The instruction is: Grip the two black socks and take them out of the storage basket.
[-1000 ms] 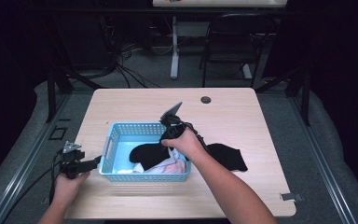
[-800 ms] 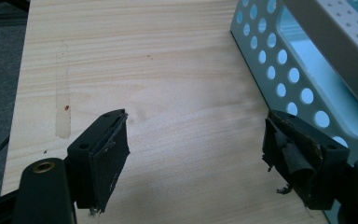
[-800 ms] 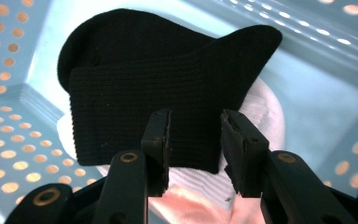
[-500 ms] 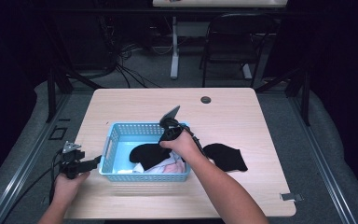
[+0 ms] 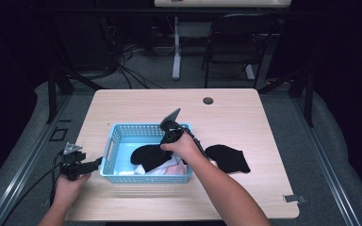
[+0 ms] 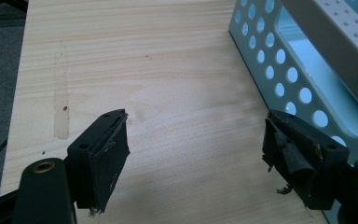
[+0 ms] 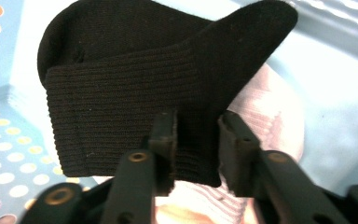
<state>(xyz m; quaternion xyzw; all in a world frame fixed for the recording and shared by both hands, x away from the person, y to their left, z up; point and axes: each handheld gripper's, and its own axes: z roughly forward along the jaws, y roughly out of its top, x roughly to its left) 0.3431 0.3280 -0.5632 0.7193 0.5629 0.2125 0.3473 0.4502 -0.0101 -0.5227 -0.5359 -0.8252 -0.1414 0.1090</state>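
while the right gripper [image 5: 162,142] sits over the blue basket [image 5: 115,141], its jaws stand a little apart with the ribbed cuff edge of a black sock [image 7: 135,88] between them; the right gripper view shows the cuff against the left jaw, but a gap remains on the right, so i cannot tell if the cloth is truly pinched or just released. the sock lies inside the basket, on top of a pale pink-and-white garment [image 7: 270,112]. a second black sock [image 5: 227,157] lies flat on the table [image 5: 264,117], just beside the basket's right wall.

left gripper [image 6: 196,154]: jaws wide apart, holding nothing, resting low over bare tabletop next to the basket's perforated left wall. in the high view it sits at the table's near-left edge.

judgement: work in hand looks like moving socks into the basket; one in, one still out.

risks:
- if the jaws rise now with the cuff snagged on the worn pad, the sock may drag back out of the basket.
- a low closing bite could catch the pale garment underneath too.
- the basket is light and unheld; a sideways pull may slide it toward the left gripper.
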